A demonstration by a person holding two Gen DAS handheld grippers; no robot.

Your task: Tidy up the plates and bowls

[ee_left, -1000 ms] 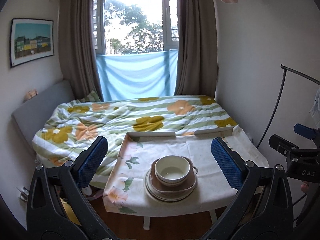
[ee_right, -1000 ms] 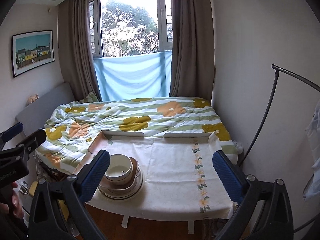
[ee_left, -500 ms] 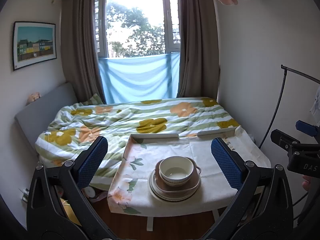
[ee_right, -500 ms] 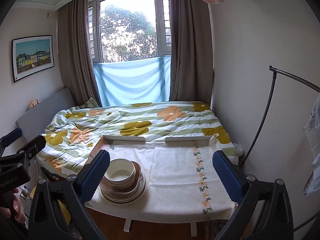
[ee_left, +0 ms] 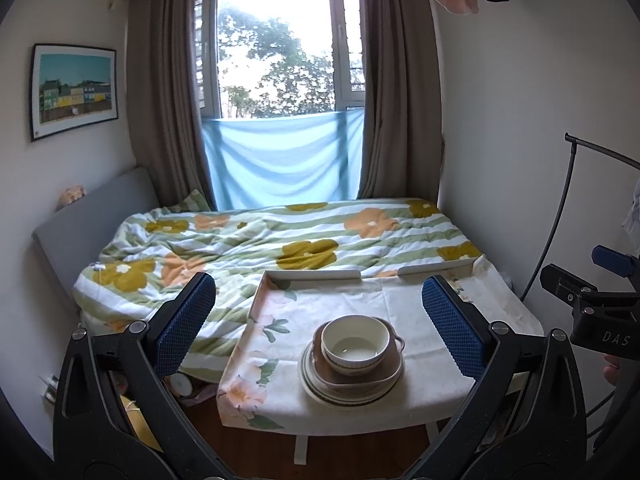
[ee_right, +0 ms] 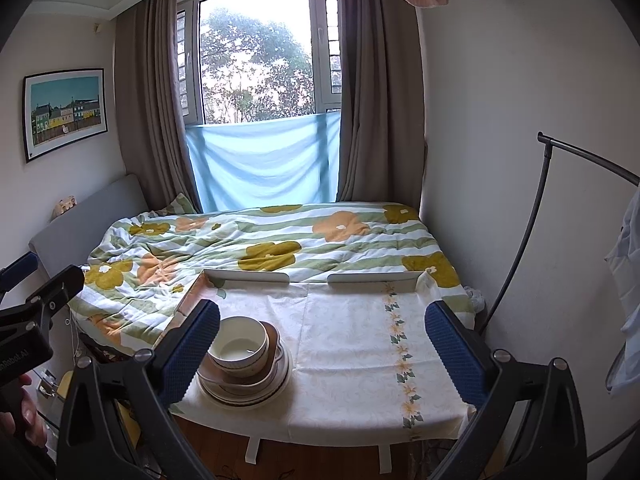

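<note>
White letters "DAS" show on the right gripper [ee_left: 608, 312] body — nothing else reads clearly.

Left claw [ee_left: 318, 320] and right claw [ee_right: 322, 338] both gape wide, empty.

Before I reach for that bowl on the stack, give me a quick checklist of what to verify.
1. Left gripper open and empty: ok.
2. Right gripper open and empty: ok.
3. Bowl on top of the stack, upright, nothing over it: ok.
4. Brown dish and plates beneath sit level: ok.
5. Free tablecloth to the right of the stack: ok.
6. Bowl fully empty: cannot tell; something pale shows at its bottom.
</note>
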